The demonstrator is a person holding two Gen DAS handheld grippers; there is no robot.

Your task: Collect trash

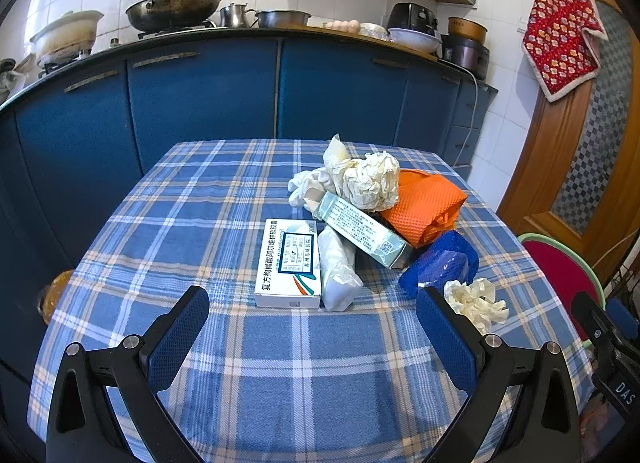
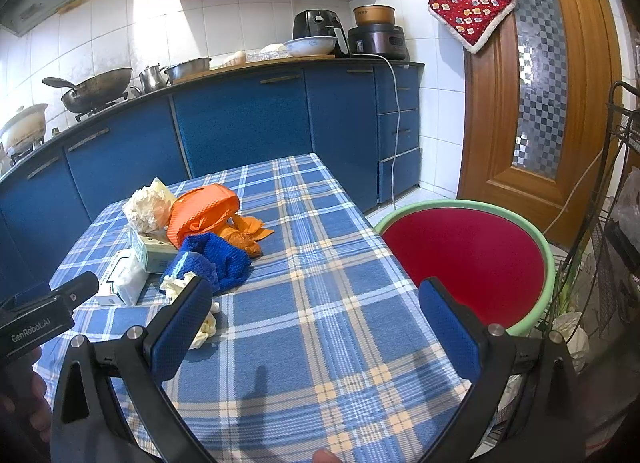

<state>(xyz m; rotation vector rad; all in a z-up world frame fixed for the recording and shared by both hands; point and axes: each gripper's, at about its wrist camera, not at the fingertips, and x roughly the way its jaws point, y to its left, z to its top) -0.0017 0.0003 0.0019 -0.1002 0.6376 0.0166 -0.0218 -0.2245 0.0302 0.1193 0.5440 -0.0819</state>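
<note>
A pile of trash lies on the blue plaid table (image 1: 200,223): a white medicine box (image 1: 289,265), a pale green box (image 1: 362,229), a folded white wrapper (image 1: 338,273), crumpled tissues (image 1: 368,179), an orange mesh bag (image 1: 426,205), a blue mesh bag (image 1: 442,263) and a loose crumpled tissue (image 1: 476,299). My left gripper (image 1: 312,299) is open and empty, just short of the white box. My right gripper (image 2: 316,291) is open and empty over the table edge. The loose tissue (image 2: 204,323) sits by its left finger. A red basin with a green rim (image 2: 468,259) stands beside the table on the right.
Blue kitchen cabinets (image 1: 200,95) stand behind the table, with a wok (image 1: 172,9), pots and appliances on the counter. A wooden door (image 2: 540,83) with a red cloth hung on it is at the right. A wire rack (image 2: 616,203) stands at the far right.
</note>
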